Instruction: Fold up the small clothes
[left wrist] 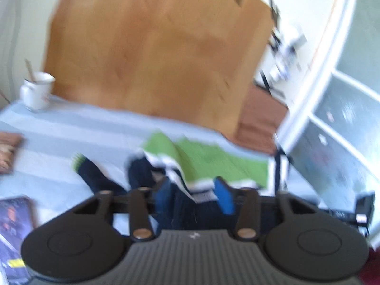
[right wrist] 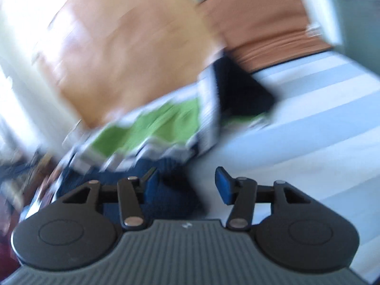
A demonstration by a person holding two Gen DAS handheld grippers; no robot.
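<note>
Left wrist view: left gripper (left wrist: 193, 196) is sitting low over the garment (left wrist: 190, 163), a small navy, green and white piece lying rumpled on the striped blue cloth (left wrist: 71, 133). Fingers are standing apart, dark fabric between them; blur is too heavy to tell whether they're actually pinching it. A navy sleeve with green cuff (left wrist: 90, 168) is trailing out to the left. White mug (left wrist: 38, 90) is sitting far left, wooden panel (left wrist: 154, 47) behind.

Right wrist view: right gripper (right wrist: 186, 185) is hanging open, nothing clamped, with a navy bunch under its left finger. Garment (right wrist: 152, 128) is lying just beyond, heavily smeared.

Progress, my read: no clean fold visible yet, piece is looking unflattened, so most of the folding is left.
</note>
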